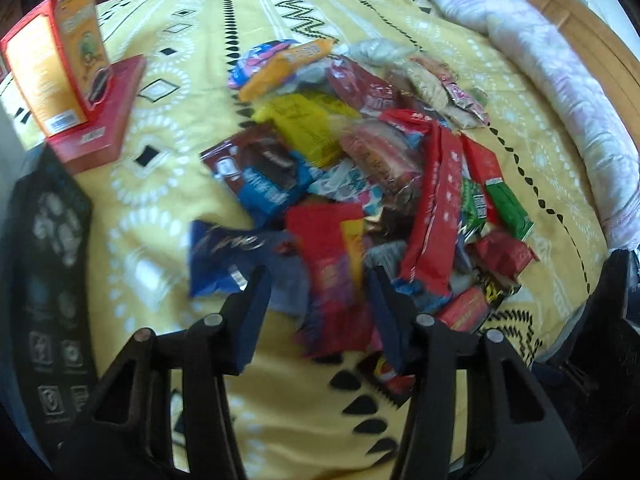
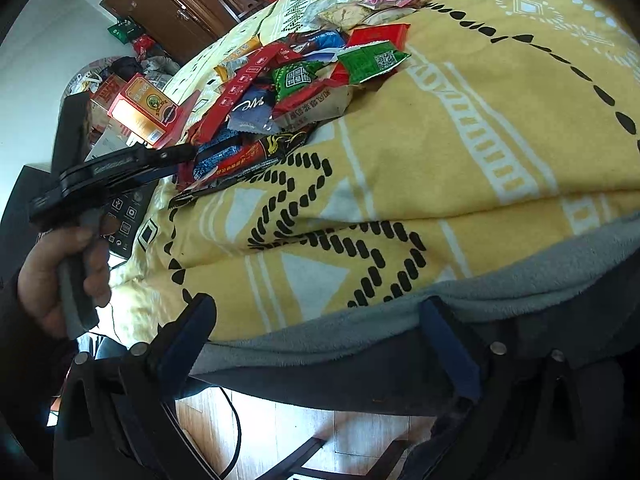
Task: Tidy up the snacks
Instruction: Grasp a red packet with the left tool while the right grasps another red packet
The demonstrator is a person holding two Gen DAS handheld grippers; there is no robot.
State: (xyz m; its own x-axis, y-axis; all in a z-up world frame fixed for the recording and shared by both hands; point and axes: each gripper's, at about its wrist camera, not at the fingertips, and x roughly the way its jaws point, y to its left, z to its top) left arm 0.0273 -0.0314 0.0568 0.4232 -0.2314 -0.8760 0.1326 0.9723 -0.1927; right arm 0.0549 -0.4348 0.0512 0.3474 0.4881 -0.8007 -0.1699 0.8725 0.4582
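Observation:
A heap of snack packets (image 1: 360,152) lies on the yellow patterned bedspread (image 1: 160,184); the right wrist view shows the same heap (image 2: 296,92) at upper left. My left gripper (image 1: 320,300) hangs low over the near end of it. A blurred red packet (image 1: 328,264) lies between its fingers, with a gap still showing beside the left finger (image 1: 256,304), and a blue packet (image 1: 224,256) lies just left of it. Seen from the right wrist, a hand (image 2: 60,272) holds the left gripper (image 2: 188,154). My right gripper (image 2: 320,340) stands wide open over the bed's near edge, holding nothing.
An orange-and-red box (image 1: 48,76) stands on a flat red box (image 1: 100,128) at the left of the bed. A black printed box (image 1: 44,260) lies near the left edge. A rolled white quilt (image 1: 560,80) runs along the right side. Wooden floor (image 2: 360,436) shows below the bed.

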